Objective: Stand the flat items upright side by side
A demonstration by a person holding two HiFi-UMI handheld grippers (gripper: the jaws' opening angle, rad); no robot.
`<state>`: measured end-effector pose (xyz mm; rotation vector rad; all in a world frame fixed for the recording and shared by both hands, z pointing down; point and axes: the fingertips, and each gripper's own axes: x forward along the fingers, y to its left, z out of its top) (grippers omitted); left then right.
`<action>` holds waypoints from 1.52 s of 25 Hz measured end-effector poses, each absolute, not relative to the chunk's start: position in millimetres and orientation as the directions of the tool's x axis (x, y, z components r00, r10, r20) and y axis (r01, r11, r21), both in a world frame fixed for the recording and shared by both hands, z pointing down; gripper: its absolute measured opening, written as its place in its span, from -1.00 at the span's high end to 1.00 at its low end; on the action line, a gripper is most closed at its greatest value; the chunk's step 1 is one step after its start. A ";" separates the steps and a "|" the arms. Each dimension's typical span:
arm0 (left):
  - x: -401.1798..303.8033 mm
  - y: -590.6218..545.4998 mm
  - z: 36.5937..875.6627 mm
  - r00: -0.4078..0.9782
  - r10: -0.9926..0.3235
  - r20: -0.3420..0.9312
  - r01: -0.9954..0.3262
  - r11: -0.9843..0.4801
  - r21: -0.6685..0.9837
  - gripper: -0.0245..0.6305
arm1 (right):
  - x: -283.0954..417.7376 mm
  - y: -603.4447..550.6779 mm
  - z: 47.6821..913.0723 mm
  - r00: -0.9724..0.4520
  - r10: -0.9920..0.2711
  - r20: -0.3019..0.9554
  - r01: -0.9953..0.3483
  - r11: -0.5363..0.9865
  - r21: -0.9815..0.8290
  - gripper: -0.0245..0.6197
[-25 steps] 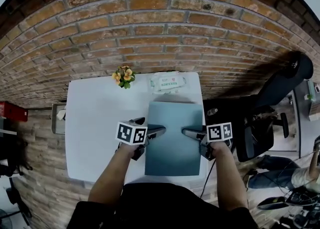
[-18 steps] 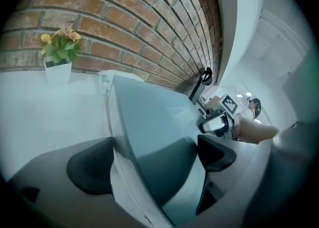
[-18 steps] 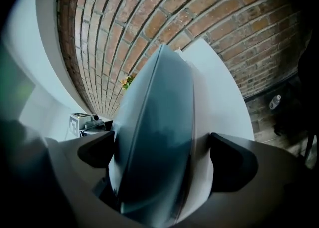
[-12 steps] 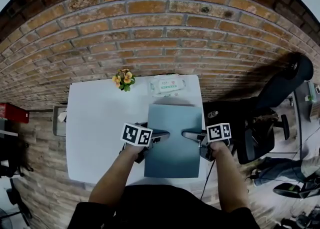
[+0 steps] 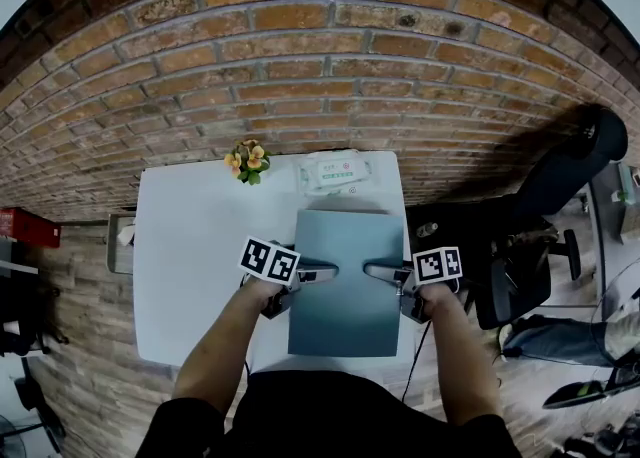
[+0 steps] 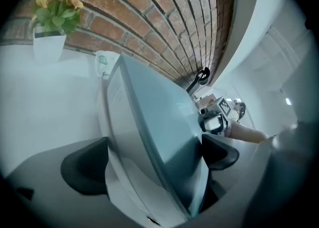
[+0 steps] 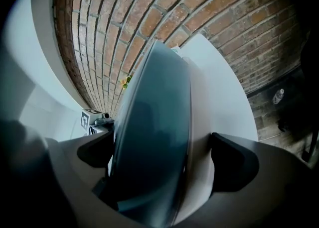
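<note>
Brick wall (image 5: 300, 66), white table (image 5: 190, 266), left gripper (image 5: 322, 271) and right gripper (image 5: 378, 269), jaws just opening, apart around flat items (image 5: 345, 291)

Looked down on a white table (image 5: 190, 276) against a brick wall (image 5: 300, 66). Saw a blue-grey folder (image 5: 345, 296) lying near the right edge, a flower pot (image 5: 246, 157) and wipes pack (image 5: 335, 170) along the far edge. Found the left gripper (image 5: 318, 271) and right gripper (image 5: 380, 269) astride the folder's side edges, jaws just opened wider. Noted a black chair (image 5: 540, 206) beyond.
</note>
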<state>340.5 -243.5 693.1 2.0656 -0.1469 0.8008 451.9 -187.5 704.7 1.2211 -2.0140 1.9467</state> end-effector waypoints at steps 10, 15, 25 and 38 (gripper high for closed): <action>339.0 -241.5 688.1 0.787 0.166 0.594 -0.391 -0.610 0.689 -0.81 | 448.7 -190.0 697.4 -0.671 -0.460 0.582 -0.648 -0.018 -0.761 -0.90; 332.7 -234.4 678.2 0.800 0.134 0.585 -0.384 -0.636 0.670 -0.81 | 442.1 -184.5 687.8 -0.662 -0.463 0.589 -0.679 0.038 -0.733 -0.90; 323.8 -217.8 637.3 0.817 0.026 0.576 -0.374 -0.736 0.564 -0.81 | 434.0 -169.1 647.5 -0.579 -0.515 0.632 -0.791 0.169 -0.588 -0.90; 310.0 -185.3 589.8 0.840 -0.119 0.530 -0.363 -0.848 0.387 -0.80 | 420.6 -133.5 600.3 -0.445 -0.643 0.624 -0.894 0.272 -0.357 -0.89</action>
